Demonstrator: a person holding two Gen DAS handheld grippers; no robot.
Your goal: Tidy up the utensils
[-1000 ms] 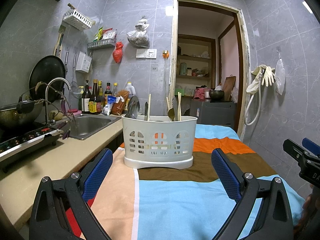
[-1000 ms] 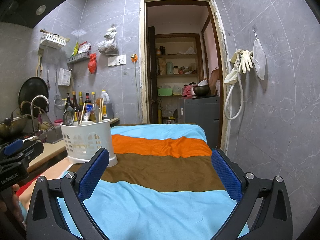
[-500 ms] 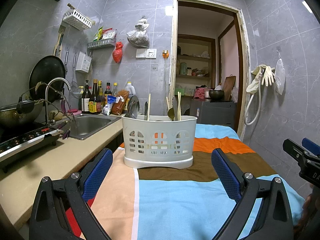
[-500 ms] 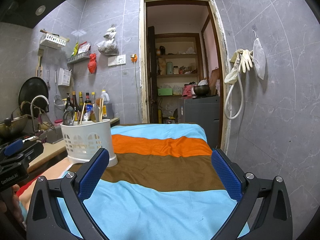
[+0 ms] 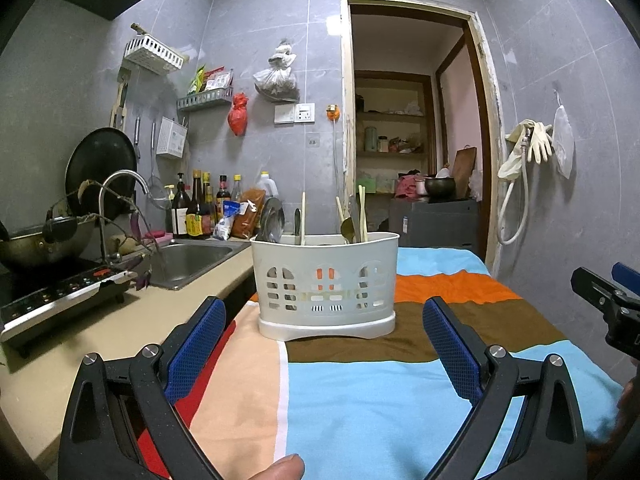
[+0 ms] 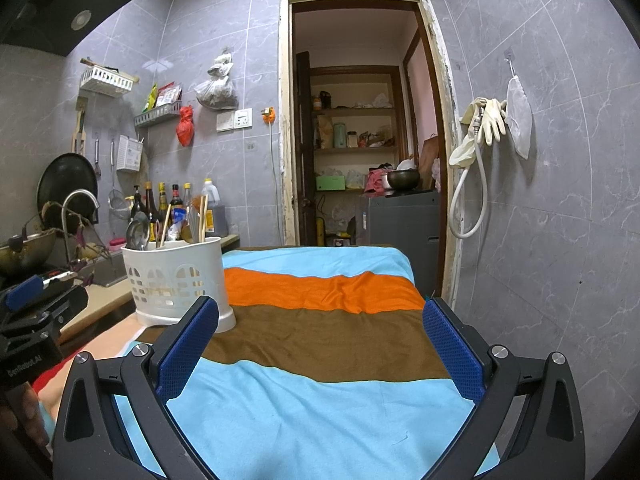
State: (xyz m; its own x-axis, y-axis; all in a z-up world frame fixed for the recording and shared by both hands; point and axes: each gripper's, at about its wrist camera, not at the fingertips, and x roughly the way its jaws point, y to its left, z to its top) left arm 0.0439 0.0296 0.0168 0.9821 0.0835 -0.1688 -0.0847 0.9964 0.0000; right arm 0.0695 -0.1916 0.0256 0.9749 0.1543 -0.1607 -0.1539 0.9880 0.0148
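While both tools hang idle above the striped cloth (image 6: 320,408), the task looks to be either at its very start or at its close, and the frames cannot settle which: every utensil in sight already stands in the white caddy (image 5: 326,280), and nothing lies loose on the table. The left gripper (image 5: 324,350) points straight at the caddy, which sits at twelve o'clock just beyond its fingers (image 5: 196,354), on the seam where the peach and brown stripes meet; its blue pads are spread wide with nothing between them. The right gripper (image 6: 320,350) is likewise spread wide and empty, aimed down the bare cloth toward the doorway, with the caddy off at ten o'clock. Inside the caddy, a ladle-like steel bowl (image 5: 272,220) leans at the left end, pale chopsticks (image 5: 303,216) stand near the middle, and a spoon with more sticks (image 5: 354,222) crowds the right end; how the compartments divide them is hidden by the wall. If sorting is meant, the next move probably calls for the left tool to rise over the rim, narrow its spread, and pinch one thin handle from above without tipping the light caddy. The right tool might need to swing toward ten o'clock to steady it. A fingertip (image 5: 276,468) shows at six o'clock in the left view.
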